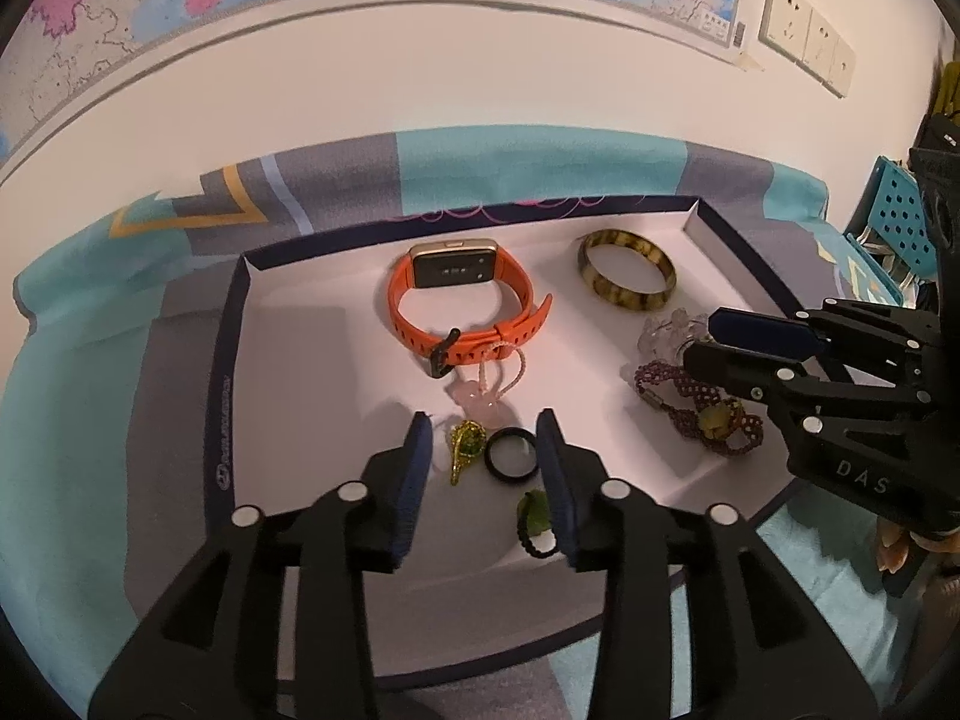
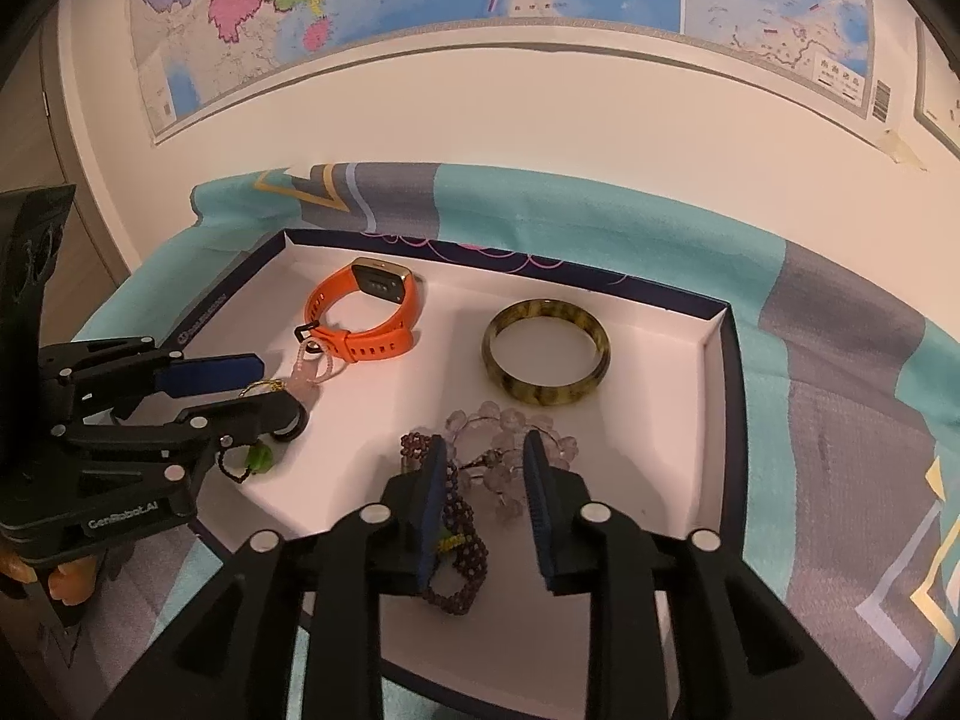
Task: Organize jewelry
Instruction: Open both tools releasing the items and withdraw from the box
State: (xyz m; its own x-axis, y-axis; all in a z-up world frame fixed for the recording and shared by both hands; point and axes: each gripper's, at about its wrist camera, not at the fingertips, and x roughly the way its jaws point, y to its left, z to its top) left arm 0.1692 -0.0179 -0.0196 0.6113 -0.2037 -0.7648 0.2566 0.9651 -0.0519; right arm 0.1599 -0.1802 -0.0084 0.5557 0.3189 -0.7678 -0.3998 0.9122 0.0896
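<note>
both spread wide: left gripper (image 1: pixel 485 433) around black ring (image 1: pixel 509 455), right gripper (image 2: pixel 485 461) over purple beaded bracelet (image 2: pixel 456 531), possibly touching.

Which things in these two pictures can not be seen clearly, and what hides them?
- Purple bracelet: right wrist view, partly behind the right gripper.
- Green charm: left wrist view, partly behind the left gripper.
- Black ring: right wrist view, mostly covered by the left gripper.
- Clear bead bracelet: left wrist view, partly behind the right gripper.
- Tray print: too small to read.
</note>
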